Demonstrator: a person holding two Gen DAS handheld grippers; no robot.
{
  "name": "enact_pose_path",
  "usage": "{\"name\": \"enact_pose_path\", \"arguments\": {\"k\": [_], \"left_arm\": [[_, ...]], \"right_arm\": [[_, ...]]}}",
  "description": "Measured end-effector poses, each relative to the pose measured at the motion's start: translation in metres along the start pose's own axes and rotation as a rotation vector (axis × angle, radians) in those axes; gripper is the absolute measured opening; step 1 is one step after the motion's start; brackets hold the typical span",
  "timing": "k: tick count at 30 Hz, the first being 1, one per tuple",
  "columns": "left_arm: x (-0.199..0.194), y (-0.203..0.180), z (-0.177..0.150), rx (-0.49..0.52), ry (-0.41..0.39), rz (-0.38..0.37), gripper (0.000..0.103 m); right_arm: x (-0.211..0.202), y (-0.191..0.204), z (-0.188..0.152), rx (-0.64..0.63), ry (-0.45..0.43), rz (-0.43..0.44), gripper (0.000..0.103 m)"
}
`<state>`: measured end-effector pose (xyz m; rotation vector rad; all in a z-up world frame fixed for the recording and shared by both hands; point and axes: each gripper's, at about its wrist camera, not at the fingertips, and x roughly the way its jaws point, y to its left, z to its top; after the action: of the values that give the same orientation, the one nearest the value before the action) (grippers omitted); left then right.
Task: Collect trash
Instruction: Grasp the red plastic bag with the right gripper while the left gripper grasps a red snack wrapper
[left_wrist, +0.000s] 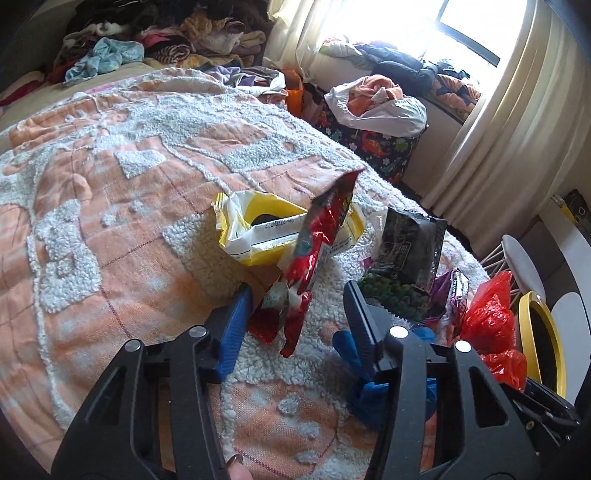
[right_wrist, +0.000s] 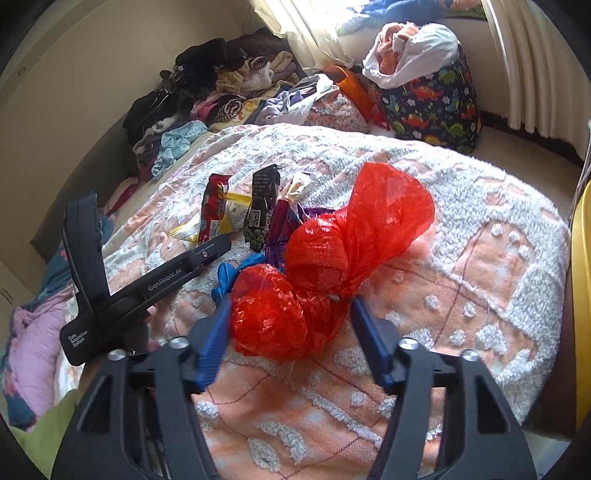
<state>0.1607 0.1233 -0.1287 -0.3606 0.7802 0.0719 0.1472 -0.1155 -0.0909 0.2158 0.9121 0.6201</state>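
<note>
**Two hand-held grippers among the trash on the bed**

The left hand-held gripper (left_wrist: 295, 295) was partly open. A red snack wrapper (left_wrist: 314, 251) stood up between its blue fingers (left_wrist: 236, 314), but the pads did not press on it. Just behind lay a yellow wrapper (left_wrist: 251, 229), and a dark packet (left_wrist: 410, 243) lay beside it. The right hand-held gripper (right_wrist: 291, 314) was partly open too. The knotted red plastic bag (right_wrist: 332, 258) lay between its fingers on the blanket (right_wrist: 480, 266) of the bed. I could not tell if the pads touched the bag.
</note>
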Motion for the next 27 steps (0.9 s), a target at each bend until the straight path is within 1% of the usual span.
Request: {"name": "enact_pose_path", "arguments": {"k": [2, 3, 4, 5, 6, 8, 9, 10, 18, 20, 23, 27], "left_arm": [[-0.001, 0.001, -0.001, -0.005, 0.001, -0.001, 0.035], [-0.001, 0.001, -0.001, -0.007, 0.002, 0.0, 0.03], [-0.001, 0.001, -0.002, -0.01, 0.004, 0.004, 0.026], [-0.001, 0.002, -0.002, -0.012, 0.005, 0.005, 0.025], [-0.001, 0.001, -0.002, -0.012, 0.008, 0.007, 0.021], [-0.001, 0.0, -0.003, -0.008, 0.009, 0.011, 0.02], [-0.002, -0.001, -0.004, -0.005, 0.008, 0.015, 0.017], [-0.004, -0.002, -0.005, -0.001, 0.009, 0.018, 0.012], [-0.026, -0.007, -0.01, -0.003, -0.011, 0.027, 0.011], [-0.034, -0.011, -0.007, -0.003, -0.02, 0.017, 0.011], [-0.043, -0.019, -0.004, 0.023, -0.032, 0.007, 0.011], [-0.052, -0.031, 0.001, 0.04, -0.026, -0.014, 0.01]], "right_arm": [[-0.001, -0.004, -0.002, 0.017, 0.008, 0.007, 0.039], [-0.003, -0.005, -0.003, 0.021, 0.009, 0.01, 0.036], [-0.005, -0.005, -0.005, 0.021, 0.008, 0.014, 0.033], [-0.008, -0.005, -0.007, 0.018, 0.006, 0.014, 0.03], [-0.01, -0.007, -0.008, 0.014, 0.005, 0.013, 0.029], [-0.016, -0.008, -0.011, 0.003, 0.001, 0.006, 0.026], [-0.019, -0.008, -0.013, 0.0, 0.0, 0.005, 0.026], [-0.022, -0.008, -0.014, -0.003, 0.001, 0.006, 0.026], [-0.048, 0.0, -0.017, -0.078, -0.012, 0.011, 0.025], [-0.054, 0.002, -0.016, -0.101, -0.011, 0.011, 0.025], [-0.064, 0.004, -0.014, -0.127, -0.011, 0.018, 0.025], [-0.08, 0.003, -0.01, -0.152, -0.02, 0.02, 0.025]]}}
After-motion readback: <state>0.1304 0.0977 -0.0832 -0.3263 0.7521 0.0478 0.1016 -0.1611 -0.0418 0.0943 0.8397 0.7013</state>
